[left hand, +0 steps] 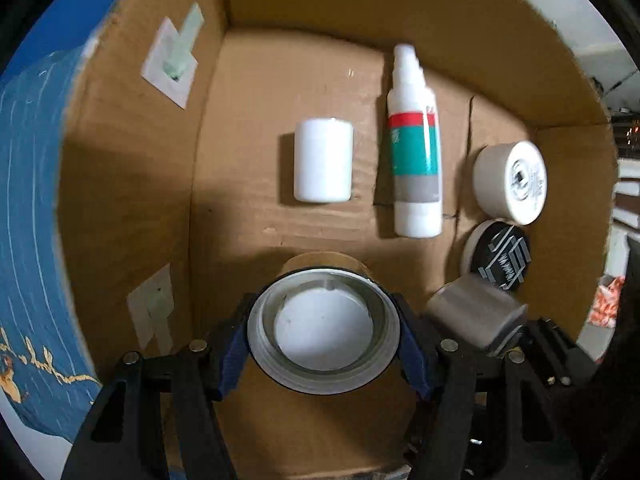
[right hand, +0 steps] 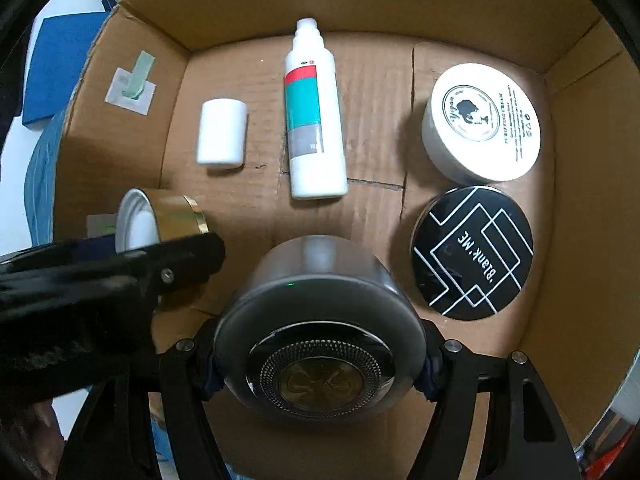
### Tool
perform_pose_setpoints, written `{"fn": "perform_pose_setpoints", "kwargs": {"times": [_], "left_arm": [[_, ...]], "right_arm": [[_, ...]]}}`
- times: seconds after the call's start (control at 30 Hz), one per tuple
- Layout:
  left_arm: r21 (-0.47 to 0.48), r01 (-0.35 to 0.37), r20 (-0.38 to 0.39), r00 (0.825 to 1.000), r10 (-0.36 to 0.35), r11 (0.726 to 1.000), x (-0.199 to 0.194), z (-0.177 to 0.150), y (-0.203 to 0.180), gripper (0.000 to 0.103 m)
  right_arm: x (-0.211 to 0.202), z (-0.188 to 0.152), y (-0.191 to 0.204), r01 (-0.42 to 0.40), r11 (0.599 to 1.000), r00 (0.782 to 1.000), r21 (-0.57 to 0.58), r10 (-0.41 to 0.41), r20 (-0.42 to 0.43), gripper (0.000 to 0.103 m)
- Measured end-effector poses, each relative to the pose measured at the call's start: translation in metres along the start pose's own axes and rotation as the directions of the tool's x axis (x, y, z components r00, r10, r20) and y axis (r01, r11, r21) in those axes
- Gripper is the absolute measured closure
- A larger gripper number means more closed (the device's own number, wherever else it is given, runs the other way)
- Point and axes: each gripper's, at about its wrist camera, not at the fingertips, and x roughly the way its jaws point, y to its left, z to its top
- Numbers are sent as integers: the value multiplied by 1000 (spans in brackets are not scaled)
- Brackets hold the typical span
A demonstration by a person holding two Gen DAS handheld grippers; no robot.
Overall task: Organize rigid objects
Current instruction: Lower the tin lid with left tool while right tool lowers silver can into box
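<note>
While both tools hang over the open brown cardboard box, each one has its jaws pressed on a load. The left tool clamps a round open jar with a gold band and white inside between its blue-padded fingers, the jar's mouth turned toward the camera. In the right wrist view the same jar shows at the left, above the box floor near the left wall. The right tool holds a rounded dark-grey metal device with a circular mesh face by its sides, above the near middle of the box.

On the box floor lie four things. A short white plastic cylinder lies left of centre. Just beside it, to its right, a tall white spray bottle with red, teal and grey label bands lies on its side, cap toward the far wall. At the right wall a round white cream tin with a printed lid sits beyond a round black tin with white line pattern, the two close together. A blue cloth lies outside the box on the left.
</note>
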Motion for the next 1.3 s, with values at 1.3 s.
{"fn": "perform_pose_setpoints", "kwargs": {"times": [1.3], "left_arm": [[46, 19, 297, 954, -32, 999, -126, -94, -24, 3]], "right_arm": [[-96, -72, -23, 134, 986, 975, 96, -149, 162, 0]]}}
